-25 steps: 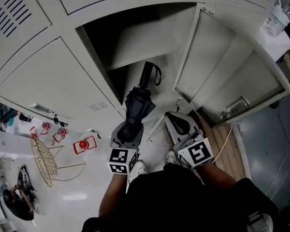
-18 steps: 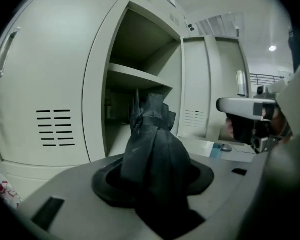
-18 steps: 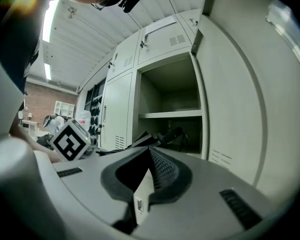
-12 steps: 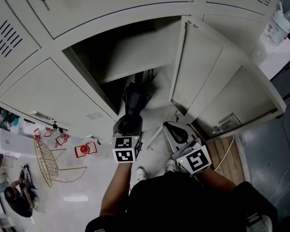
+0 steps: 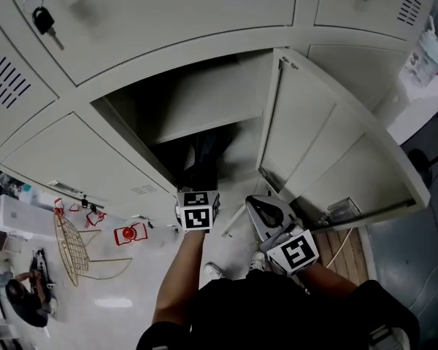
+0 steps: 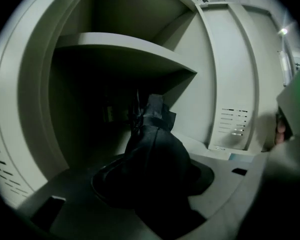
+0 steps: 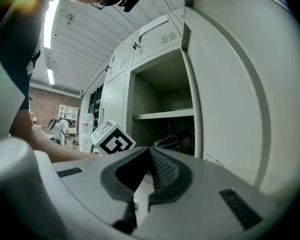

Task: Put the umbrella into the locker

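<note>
Head view: grey locker [image 5: 204, 100], one compartment open, its door [image 5: 328, 152] swung wide to the right. Folded black umbrella [image 6: 155, 154] points inward, its far end already past the opening and under the inner shelf [image 6: 125, 54]. Step in hand, by my reading: insertion. Next move calls for pushing it deeper, lowering it to the compartment floor, then letting go. Left tool [image 5: 197, 195] pinches the umbrella's bunched canopy, jaws partly spread around it. Right tool [image 7: 149, 164] hangs outside the locker, jaws pressed together, empty.
</note>
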The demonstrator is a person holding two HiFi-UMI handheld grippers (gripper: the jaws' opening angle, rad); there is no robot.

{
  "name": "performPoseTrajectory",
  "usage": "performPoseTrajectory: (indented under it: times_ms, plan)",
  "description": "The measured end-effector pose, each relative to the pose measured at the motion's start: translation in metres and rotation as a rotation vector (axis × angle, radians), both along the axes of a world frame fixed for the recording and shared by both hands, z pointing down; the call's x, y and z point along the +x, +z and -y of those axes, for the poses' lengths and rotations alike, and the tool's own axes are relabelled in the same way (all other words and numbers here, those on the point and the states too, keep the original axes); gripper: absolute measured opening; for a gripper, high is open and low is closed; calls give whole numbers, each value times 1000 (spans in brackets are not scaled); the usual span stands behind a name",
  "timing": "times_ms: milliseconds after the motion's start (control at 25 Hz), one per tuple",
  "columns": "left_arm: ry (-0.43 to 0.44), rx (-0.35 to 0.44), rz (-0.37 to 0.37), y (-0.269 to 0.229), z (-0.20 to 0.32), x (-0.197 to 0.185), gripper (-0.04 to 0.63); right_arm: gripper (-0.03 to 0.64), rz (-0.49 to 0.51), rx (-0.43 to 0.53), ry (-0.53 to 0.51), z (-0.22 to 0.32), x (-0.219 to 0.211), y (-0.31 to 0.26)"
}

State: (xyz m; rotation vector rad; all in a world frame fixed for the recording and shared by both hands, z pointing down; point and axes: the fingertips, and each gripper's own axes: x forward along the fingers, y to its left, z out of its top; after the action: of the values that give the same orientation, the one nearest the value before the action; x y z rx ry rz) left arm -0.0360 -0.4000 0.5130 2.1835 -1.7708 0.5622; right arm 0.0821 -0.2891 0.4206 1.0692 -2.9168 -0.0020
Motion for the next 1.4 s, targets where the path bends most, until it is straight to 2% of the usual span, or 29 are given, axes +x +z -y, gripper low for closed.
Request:
performPoseTrajectory:
  times_ms: [200,320,560,760,960,1160,1280,1400]
  plan:
    - [-30,-16,7,0,28,0,219,-2,5,-19,-7,4,-7,1]
    - [-21,-14,55,-3,42,-1,221,-2,17,-24,5,3,-8,0]
    - [2,-17,83,-2,67,-1,222,-2,3,-27,28,3,-4,2]
    - [-19,-93,136,8,83,-10,225,-2,1,-30,46,3,-4,0]
    - [-31,-131,166,15,94,-13,237,-2,-21,-46,68,8,-3,4]
    - [-37,-159,166,18,97,-13,284,-2,-35,-60,76,8,-4,8]
    - [-32,-135,148,15,96,-11,388,-2,-46,-53,75,7,-5,11]
    - [-7,-95,147,9,92,-7,424,-2,-37,-51,81,7,-7,10]
